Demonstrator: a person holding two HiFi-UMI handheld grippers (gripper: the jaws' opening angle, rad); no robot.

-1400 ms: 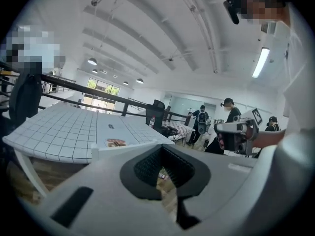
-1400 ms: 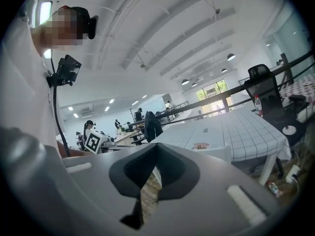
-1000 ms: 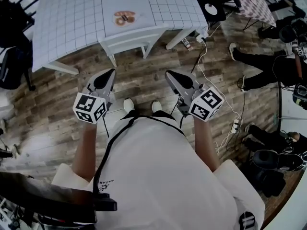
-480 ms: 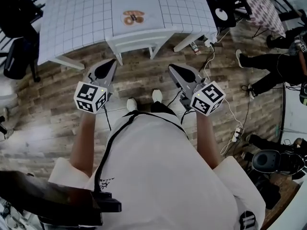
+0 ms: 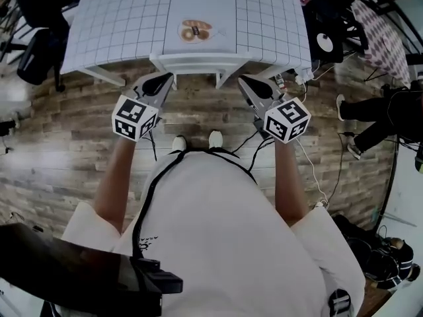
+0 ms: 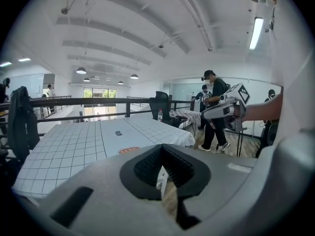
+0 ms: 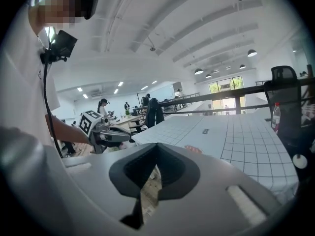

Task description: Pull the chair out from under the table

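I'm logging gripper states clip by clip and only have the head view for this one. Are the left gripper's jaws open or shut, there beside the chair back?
Observer: The left gripper view shows the left gripper with its jaws together and nothing between them.
Operator: And the right one?
Observer: The right gripper view shows the right gripper shut and empty too.
Operator: What lies ahead of the left jaws?
Observer: A sliver of the white chair shows just past them, with the checked table beyond.
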